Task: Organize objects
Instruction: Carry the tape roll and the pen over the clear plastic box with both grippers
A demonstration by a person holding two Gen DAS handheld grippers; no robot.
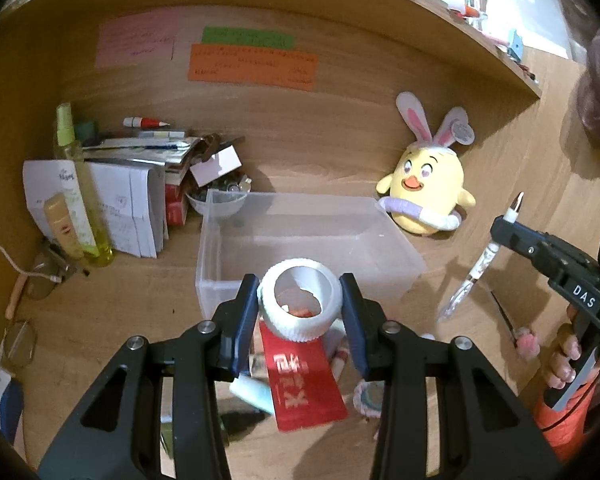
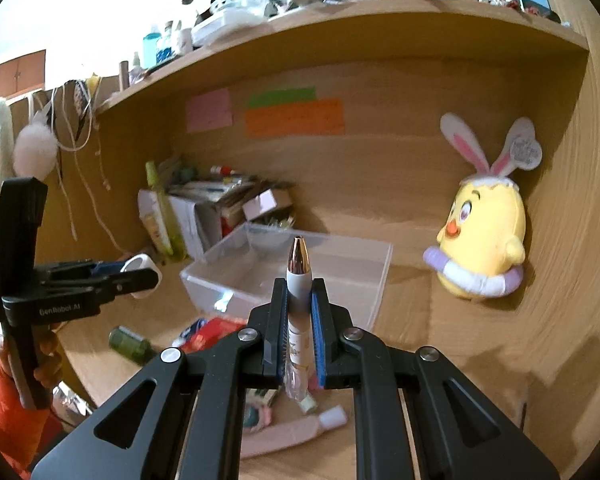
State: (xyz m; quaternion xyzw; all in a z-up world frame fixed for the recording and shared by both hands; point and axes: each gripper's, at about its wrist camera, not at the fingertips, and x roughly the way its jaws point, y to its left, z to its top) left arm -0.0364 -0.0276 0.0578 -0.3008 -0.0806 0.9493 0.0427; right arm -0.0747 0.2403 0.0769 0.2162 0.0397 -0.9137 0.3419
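The left gripper [image 1: 300, 300] is clamped on a white ribbed ring [image 1: 299, 299] and the right gripper [image 2: 299, 320] on a slim pen-like wand [image 2: 299, 292], both held above the desk [image 1: 340, 152] near the front wall of the clear bin [image 1: 312, 236]. The round ring could roll out of the pads, and the wand could pivot in its narrow grip. The bin appears empty and open-topped; clutter crowds the desk's front edge, and the plush chick [image 1: 426, 184] sits by the right side panel.

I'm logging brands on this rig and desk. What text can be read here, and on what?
"DAS": white letters on the right gripper body.
"GenRobot AI": on the left gripper body.
Red packet: large gold characters, not legible to me.
Sticky notes: handwriting too small to read.
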